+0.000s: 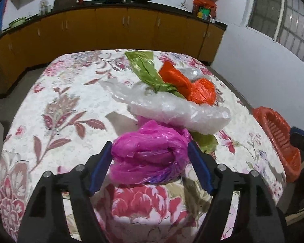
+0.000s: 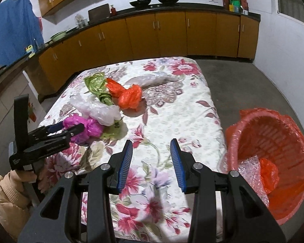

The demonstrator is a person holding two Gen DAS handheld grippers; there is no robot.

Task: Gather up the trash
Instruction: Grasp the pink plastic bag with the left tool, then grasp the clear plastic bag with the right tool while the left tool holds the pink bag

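A crumpled magenta plastic bag [image 1: 150, 154] lies on the flowered table [image 1: 56, 93], and my left gripper [image 1: 150, 158] has its blue pads on either side of it, touching it. In the right wrist view the left gripper [image 2: 71, 128] holds the same magenta bag [image 2: 91, 127]. Behind it lie a clear bag [image 1: 172, 109], a green bag [image 1: 146, 70] and an orange bag [image 1: 192, 87]. My right gripper [image 2: 151, 158] is open and empty above the table, left of the red bin [image 2: 273, 147].
The red bin, lined with an orange bag, stands on the floor off the table's right edge and holds an orange bag [image 2: 269, 172] and bubble wrap. Another clear bag [image 2: 152, 79] lies at the table's far side. Yellow cabinets line the back wall.
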